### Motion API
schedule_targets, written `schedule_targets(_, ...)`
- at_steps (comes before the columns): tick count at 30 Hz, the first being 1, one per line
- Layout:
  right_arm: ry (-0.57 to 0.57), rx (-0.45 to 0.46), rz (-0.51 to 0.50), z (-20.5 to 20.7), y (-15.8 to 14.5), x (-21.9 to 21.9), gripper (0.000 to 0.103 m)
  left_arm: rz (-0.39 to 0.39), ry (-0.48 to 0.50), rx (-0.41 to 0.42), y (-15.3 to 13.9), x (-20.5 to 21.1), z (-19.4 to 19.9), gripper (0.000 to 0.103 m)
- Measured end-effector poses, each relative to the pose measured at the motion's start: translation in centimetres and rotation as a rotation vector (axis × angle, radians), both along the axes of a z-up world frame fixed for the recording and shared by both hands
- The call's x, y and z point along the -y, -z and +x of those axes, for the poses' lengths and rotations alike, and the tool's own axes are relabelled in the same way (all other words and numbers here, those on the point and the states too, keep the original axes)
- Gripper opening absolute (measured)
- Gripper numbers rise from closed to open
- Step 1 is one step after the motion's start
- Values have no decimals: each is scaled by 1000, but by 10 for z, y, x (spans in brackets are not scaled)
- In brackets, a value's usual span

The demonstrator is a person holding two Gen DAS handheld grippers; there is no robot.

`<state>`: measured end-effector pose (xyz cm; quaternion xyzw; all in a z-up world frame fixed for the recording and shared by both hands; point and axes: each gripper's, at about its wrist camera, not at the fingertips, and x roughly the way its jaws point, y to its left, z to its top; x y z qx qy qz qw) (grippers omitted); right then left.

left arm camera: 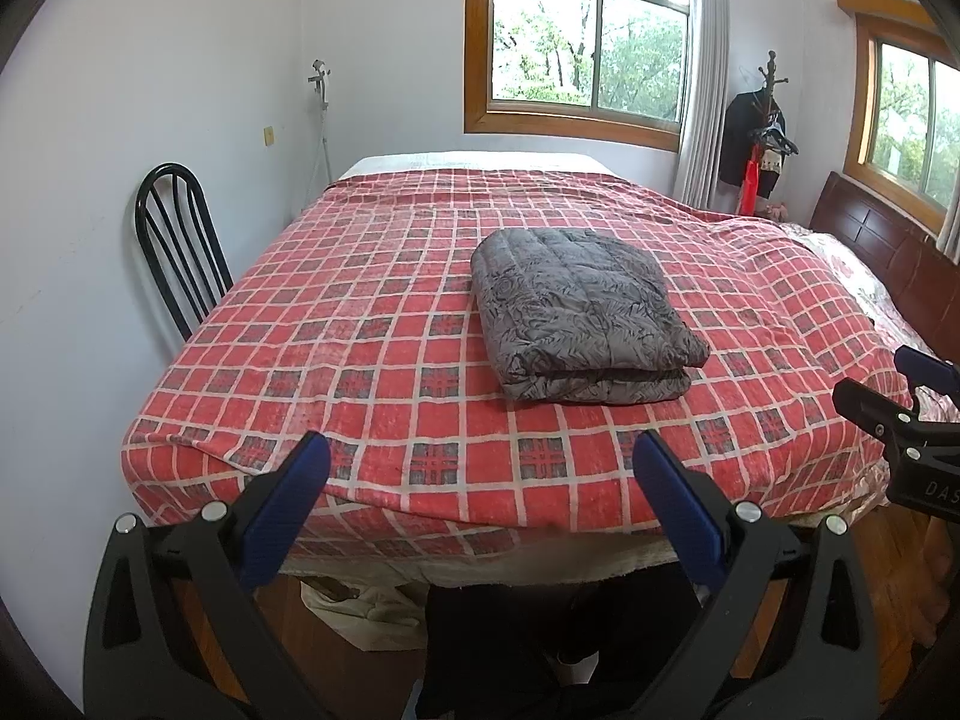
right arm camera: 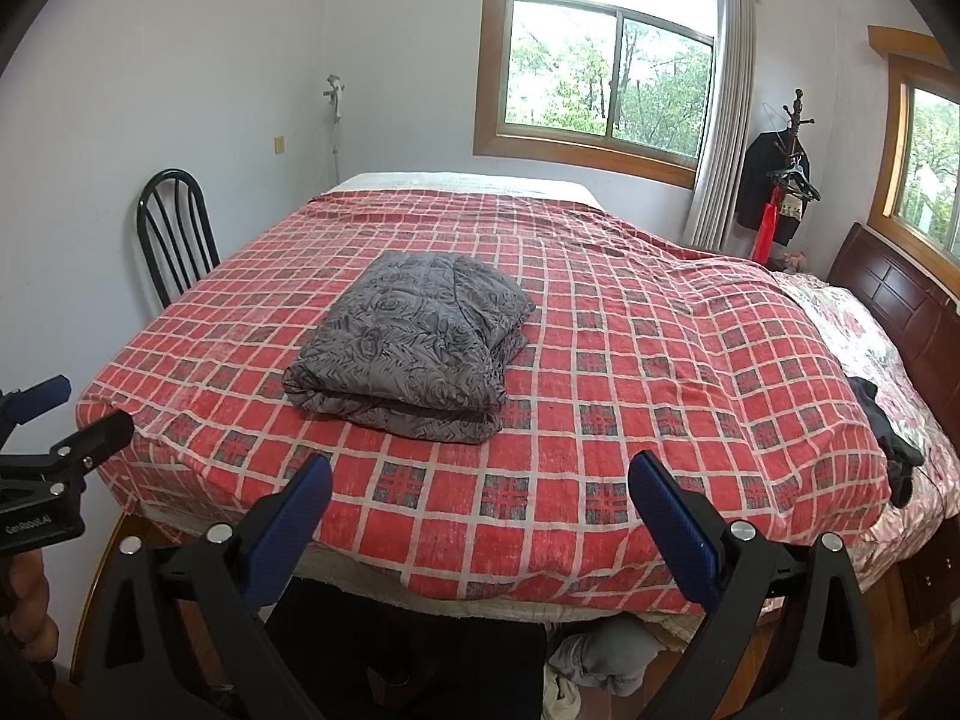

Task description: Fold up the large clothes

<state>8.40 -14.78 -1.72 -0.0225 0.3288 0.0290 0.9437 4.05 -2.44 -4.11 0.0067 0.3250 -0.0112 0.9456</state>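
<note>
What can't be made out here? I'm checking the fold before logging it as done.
- Folded grey garment: its underside and inner layers, hidden by its own top layer in both views.
- Dark item at the bed's right side: too crumpled to identify; cut off in the left wrist view.
- Things under the bed: hidden by the red checked cover and both open grippers.
</note>
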Motion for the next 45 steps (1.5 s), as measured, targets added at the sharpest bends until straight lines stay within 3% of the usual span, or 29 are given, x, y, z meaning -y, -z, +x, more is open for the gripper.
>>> schedule_targets(45,1,5,1,-1,-2,-3,99,3,-2,1,0,2,0,100)
